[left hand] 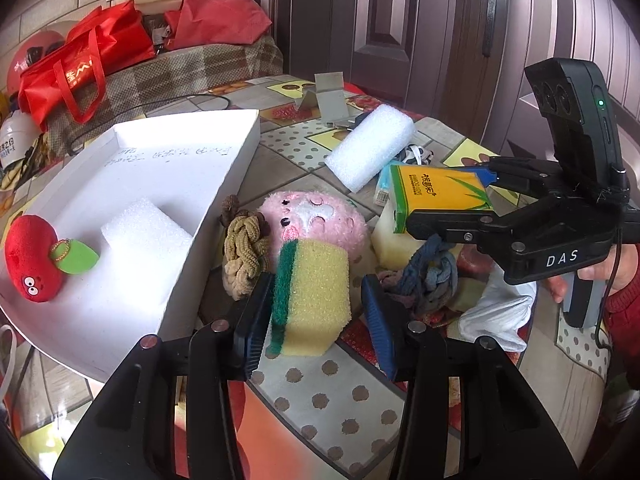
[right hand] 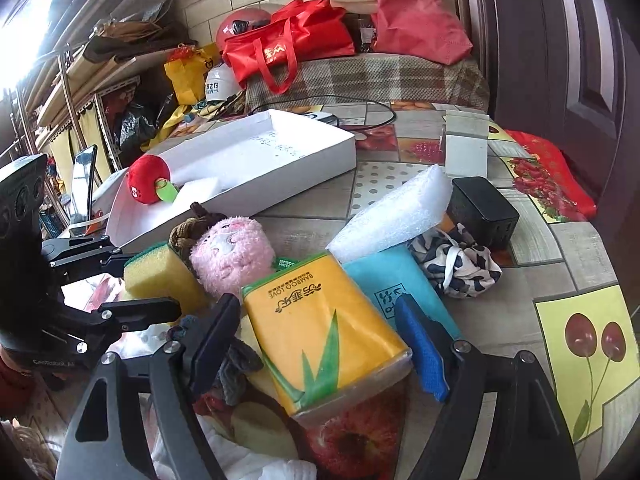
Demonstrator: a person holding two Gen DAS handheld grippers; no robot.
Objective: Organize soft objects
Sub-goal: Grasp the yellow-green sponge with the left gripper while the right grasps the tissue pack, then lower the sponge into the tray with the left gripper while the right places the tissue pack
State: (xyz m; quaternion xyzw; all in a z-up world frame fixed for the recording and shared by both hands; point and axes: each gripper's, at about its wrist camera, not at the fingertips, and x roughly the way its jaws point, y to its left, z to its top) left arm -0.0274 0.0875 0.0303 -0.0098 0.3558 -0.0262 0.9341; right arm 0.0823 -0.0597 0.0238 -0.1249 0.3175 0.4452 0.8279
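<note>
Hand-held gripper (left hand: 316,320) straddles sponge (left hand: 316,300) (pink plush (left hand: 316,220) crowds behind).

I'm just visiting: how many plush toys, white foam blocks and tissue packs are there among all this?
Plush toys: 2, red plush and pink plush
White foam blocks: 2, square foam block and long foam block
Tissue packs: 2, yellow tissue pack and blue tissue pack
Total: 6

A black charger cube (right hand: 482,212) sits on the patterned counter (right hand: 580,240) beside a folded grey card stand (right hand: 466,150). Behind, a red tote bag (right hand: 288,46), a red helmet (right hand: 240,26) and a white helmet (right hand: 219,84) crowd a plaid-covered surface (right hand: 360,76)
</note>
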